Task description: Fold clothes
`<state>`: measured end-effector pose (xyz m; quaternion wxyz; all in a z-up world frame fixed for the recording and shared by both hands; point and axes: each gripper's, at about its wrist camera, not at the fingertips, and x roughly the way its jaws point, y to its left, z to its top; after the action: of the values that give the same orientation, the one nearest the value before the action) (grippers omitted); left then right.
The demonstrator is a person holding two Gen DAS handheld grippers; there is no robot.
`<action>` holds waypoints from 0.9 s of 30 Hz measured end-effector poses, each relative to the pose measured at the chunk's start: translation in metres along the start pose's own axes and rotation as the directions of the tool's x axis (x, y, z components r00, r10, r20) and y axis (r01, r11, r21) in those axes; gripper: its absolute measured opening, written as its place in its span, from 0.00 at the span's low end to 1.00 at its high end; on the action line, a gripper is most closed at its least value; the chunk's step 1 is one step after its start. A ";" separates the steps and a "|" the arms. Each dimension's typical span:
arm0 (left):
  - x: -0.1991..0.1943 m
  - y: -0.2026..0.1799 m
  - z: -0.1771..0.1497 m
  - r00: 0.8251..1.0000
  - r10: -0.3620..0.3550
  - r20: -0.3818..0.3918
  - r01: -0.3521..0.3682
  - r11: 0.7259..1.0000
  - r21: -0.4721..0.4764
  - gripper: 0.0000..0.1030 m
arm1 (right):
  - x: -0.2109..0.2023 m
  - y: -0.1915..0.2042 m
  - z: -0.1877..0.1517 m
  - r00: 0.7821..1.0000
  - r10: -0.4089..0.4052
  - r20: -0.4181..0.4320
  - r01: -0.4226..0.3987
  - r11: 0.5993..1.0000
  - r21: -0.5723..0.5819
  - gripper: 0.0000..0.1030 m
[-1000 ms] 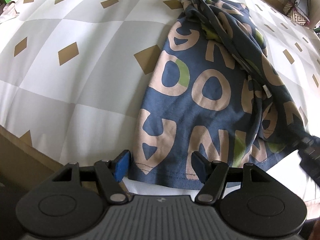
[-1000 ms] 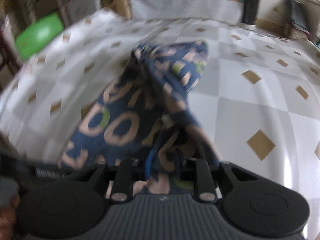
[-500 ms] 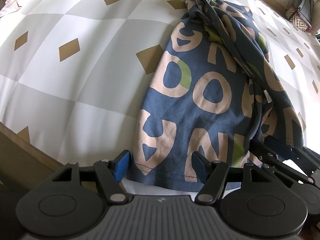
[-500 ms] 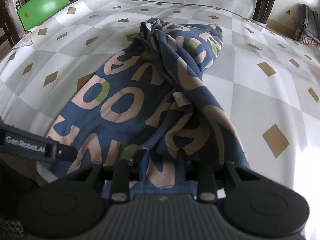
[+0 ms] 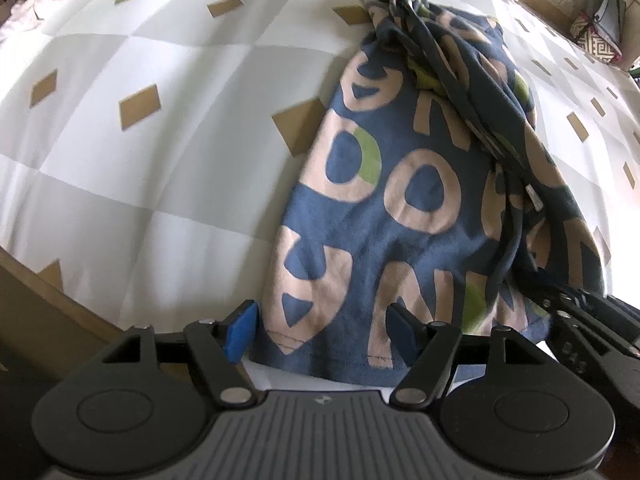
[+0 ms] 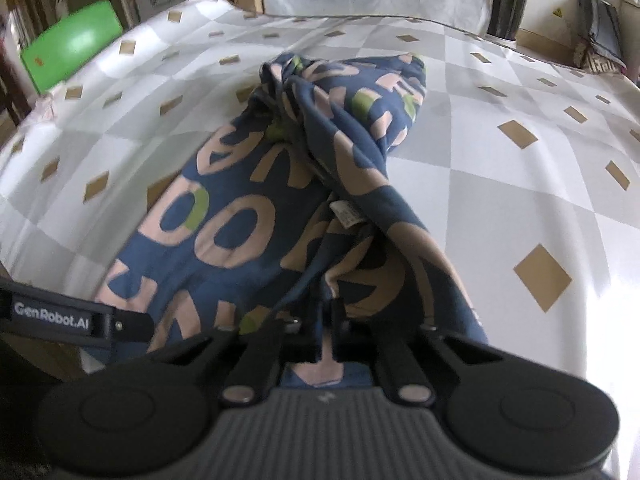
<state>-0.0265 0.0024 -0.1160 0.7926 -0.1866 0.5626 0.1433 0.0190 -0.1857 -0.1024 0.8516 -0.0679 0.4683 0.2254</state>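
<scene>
"GenRobot.AI" is printed in white on the left gripper (image 6: 72, 316)'s dark side.

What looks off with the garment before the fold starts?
The navy letter-print garment is not spread flat: its right side is twisted into a rope-like bunch running from the far end toward the right gripper, with an inside label showing. The near hem slightly overhangs the checked tablecloth's edge.

Grey-and-white checked tablecloth with tan diamonds (image 6: 500, 184) covers the table. Beyond its far edge: green plastic chair back (image 6: 72, 56) left, dark planter (image 6: 506, 4) right, bright daylight.
</scene>
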 end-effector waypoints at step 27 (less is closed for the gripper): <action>-0.074 0.071 0.089 0.982 -0.067 0.174 0.086 0.991 -0.104 0.69 | -0.050 0.089 0.018 0.936 0.340 0.095 -0.335 0.940 -0.069 0.06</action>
<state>-0.0070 0.1053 -0.0296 0.8310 -0.2389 0.4764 0.1593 -0.0304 -0.1164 -0.0429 0.8219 0.0034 0.4212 0.3835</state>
